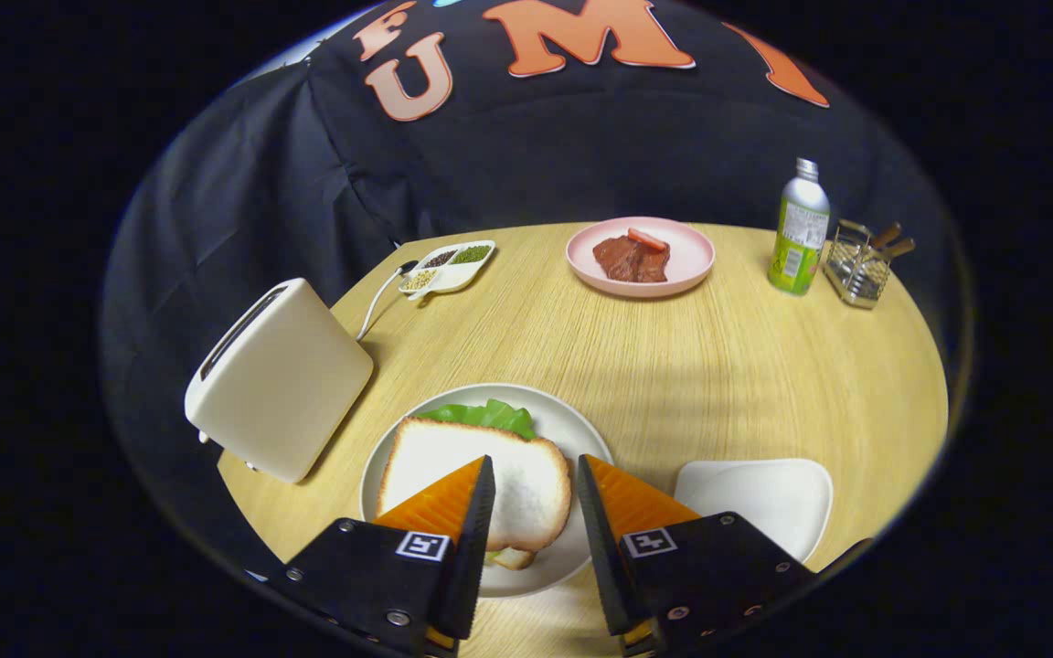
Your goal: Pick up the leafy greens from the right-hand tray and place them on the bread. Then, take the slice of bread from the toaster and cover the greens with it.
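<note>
Gripper (536, 466) held over the sandwich plate, jaws apart, nothing clamped.

The top bread slice (476, 480) is seen lying on the leafy greens (490, 417), whose edge is exposed at the far side; the stack is set on the round plate (572, 429), and the slice's right part is framed between the fingers. The toaster (275, 379) is placed just beside the plate on the left, the white tray (764, 493) on the right. Beyond them, a pink plate of meat (641, 256), a divided dish (449, 267), a bottle (799, 228) and a wire holder (860, 265) are set well apart near the table (673, 366) edge.
</note>
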